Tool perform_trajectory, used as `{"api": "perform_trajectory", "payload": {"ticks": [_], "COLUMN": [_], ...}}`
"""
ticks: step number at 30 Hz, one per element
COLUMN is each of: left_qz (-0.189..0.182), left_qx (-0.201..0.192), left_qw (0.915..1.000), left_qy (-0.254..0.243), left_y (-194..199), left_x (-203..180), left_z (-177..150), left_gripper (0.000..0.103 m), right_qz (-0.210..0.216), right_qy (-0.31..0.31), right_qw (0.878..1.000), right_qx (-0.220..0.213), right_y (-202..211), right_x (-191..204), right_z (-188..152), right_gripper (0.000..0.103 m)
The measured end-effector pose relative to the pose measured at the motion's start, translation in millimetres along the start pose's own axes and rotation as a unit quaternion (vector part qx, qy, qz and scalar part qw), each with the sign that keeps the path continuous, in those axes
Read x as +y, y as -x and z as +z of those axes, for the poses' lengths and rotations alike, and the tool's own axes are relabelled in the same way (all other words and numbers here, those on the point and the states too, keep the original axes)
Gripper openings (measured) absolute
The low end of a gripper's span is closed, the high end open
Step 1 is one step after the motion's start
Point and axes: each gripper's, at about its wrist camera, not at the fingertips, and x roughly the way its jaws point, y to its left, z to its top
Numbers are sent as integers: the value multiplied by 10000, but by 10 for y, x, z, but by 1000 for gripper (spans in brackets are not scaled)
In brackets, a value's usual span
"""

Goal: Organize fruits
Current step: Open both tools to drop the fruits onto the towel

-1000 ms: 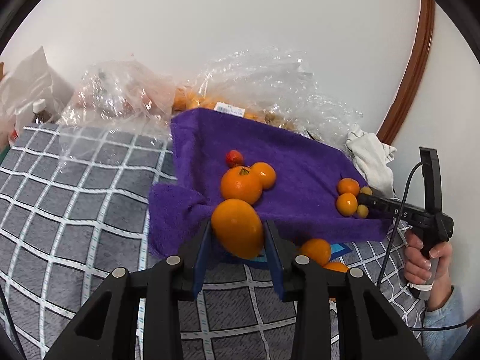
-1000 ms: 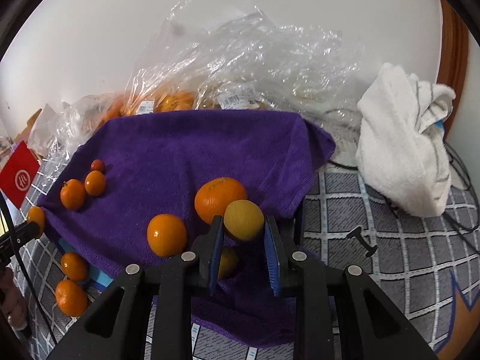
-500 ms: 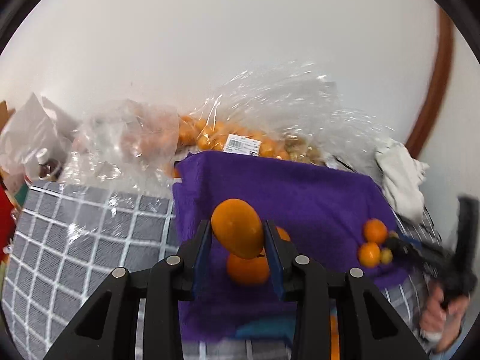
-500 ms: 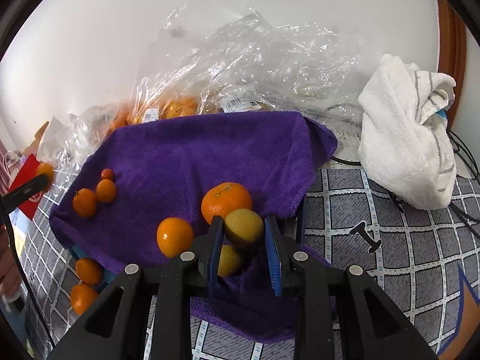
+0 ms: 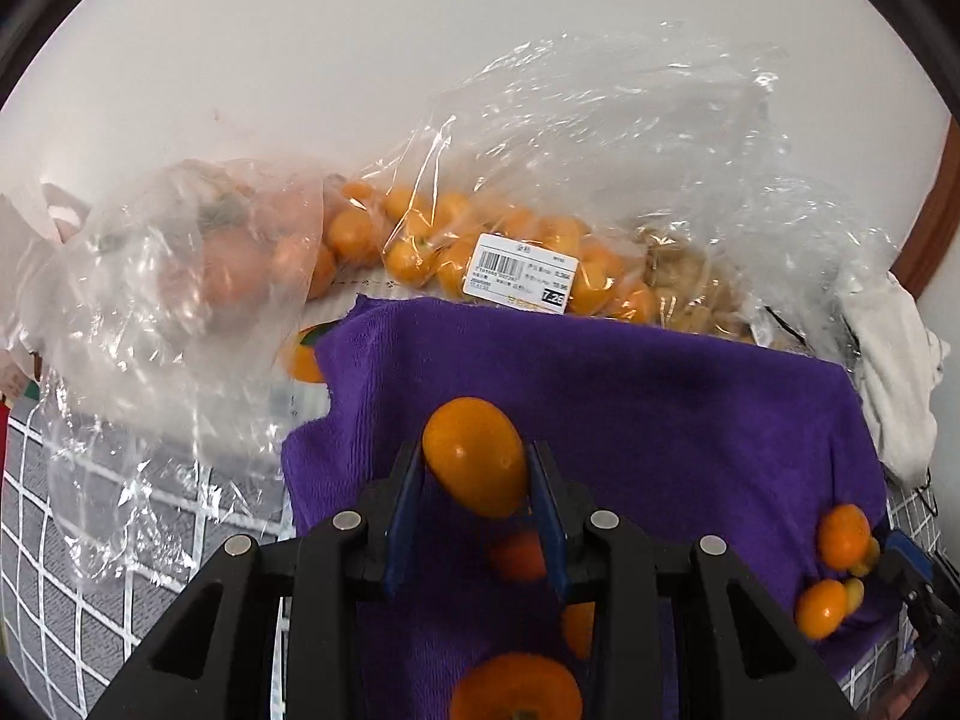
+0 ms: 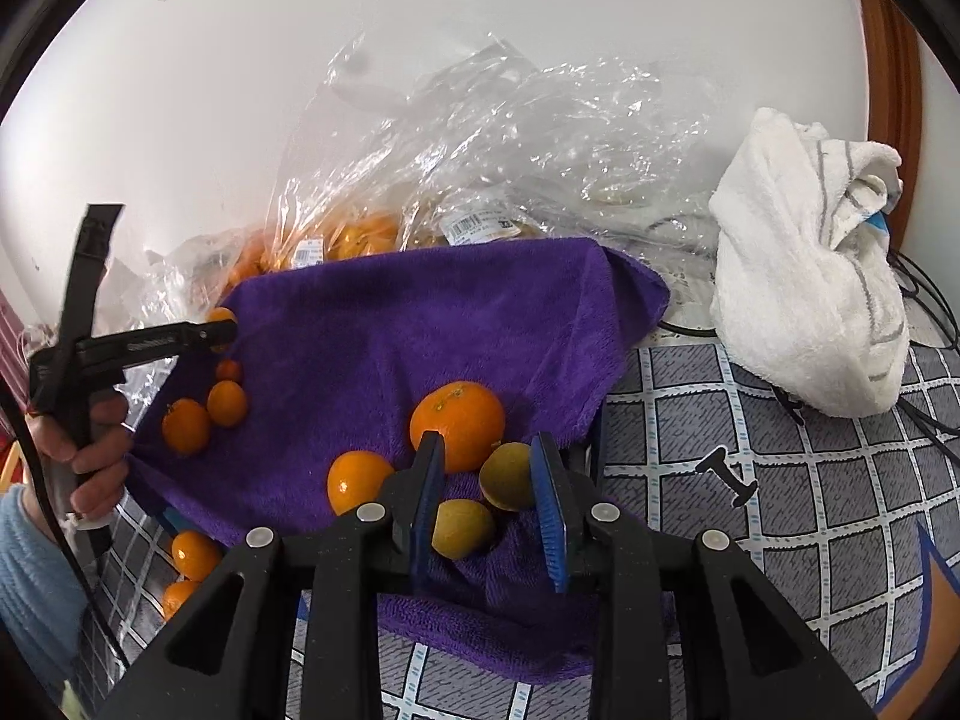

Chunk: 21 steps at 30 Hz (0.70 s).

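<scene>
Purple towel (image 5: pixel 660 408): sorting surface for the fruit.
Left gripper (image 5: pixel 477 474): clamped on an oval orange fruit (image 5: pixel 474 456), held above the towel.
Right gripper (image 6: pixel 489 480): jaws apart around a yellow-green fruit (image 6: pixel 507 474), a second beneath.
Technique: lower the oval fruit beside like fruit; release gently so it does not roll.
Right wrist view only: white cloth (image 6: pixel 810 276), left handle.
Left wrist view only: bagged kumquats (image 5: pixel 456 240), readable label.

Towel (image 6: pixel 420 324) spread over bench (image 6: pixel 750 480); fruit bags (image 5: pixel 510 240) behind it at far edge; bundled cloth (image 6: pixel 810 276) right; loose fruits (image 6: pixel 459 423) on towel.
</scene>
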Motion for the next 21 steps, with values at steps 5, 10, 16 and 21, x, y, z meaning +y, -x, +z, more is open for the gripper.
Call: {"api": "perform_trajectory", "payload": {"ticks": [5, 10, 16, 21], "left_qz": [-123, -297, -522, -624], "left_qx": [287, 302, -23, -319], "left_qw": [9993, 9987, 9976, 9962], "left_qy": [187, 274, 445, 511], "left_y": [-152, -92, 311, 696], "left_x": [86, 148, 318, 451], "left_z": [30, 33, -130, -384], "left_gripper": [33, 35, 35, 35], "right_qz": [32, -66, -223, -366], "right_qy": [75, 177, 197, 378], "right_qw": [9999, 9998, 9995, 9983], "right_qx": [-97, -45, -141, -269], "right_y": [18, -40, -30, 41], "right_x": [38, 68, 74, 188], "right_z": [-2, -10, -15, -15], "right_gripper": [37, 41, 45, 45]}}
